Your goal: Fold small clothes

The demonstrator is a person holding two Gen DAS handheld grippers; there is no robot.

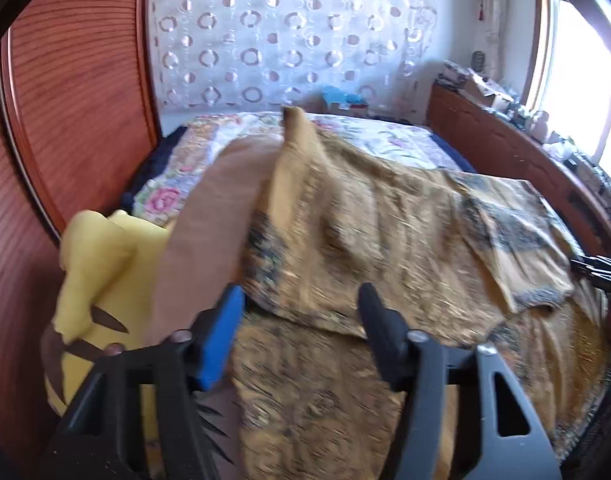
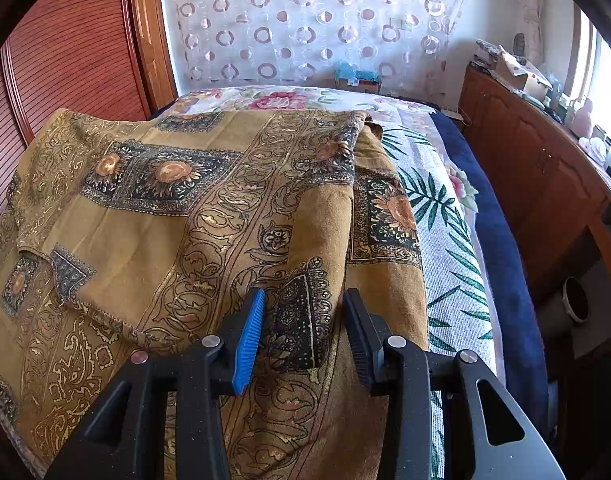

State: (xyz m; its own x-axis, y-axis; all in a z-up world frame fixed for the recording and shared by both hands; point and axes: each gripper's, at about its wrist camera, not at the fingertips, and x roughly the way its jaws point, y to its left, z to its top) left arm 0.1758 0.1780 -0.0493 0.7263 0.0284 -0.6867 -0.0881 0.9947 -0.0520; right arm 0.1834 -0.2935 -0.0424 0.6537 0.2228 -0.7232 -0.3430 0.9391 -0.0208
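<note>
The bed fills everything ahead of me, its floral cover running away toward the patterned curtain, wooden wardrobe doors on my left and a low cabinet along my right. Spread over the near end lies the mustard printed garment, its long axis running left to right across both my tools. One layer is already doubled over, its free edge running across just ahead of my left tool. A fold ridge of it climbs straight away from my right gripper.

That ridge sits right between the right jaws, which stand wide apart. Cloth lies in the gap but neither pad bites it, so nothing is held there.

Over on my left gripper, jaws also spread wide, empty, with the folded edge of the garment lying just ahead and under the tips. The left view is smeared, so fine detail is lost. A yellow plush toy sits beside it on the left, touching the cloth's margin as far as I can tell.

My read: the right tool is better placed, already straddling the ridge. Closing there looks like the natural next grab, then carrying it across toward the left.
</note>
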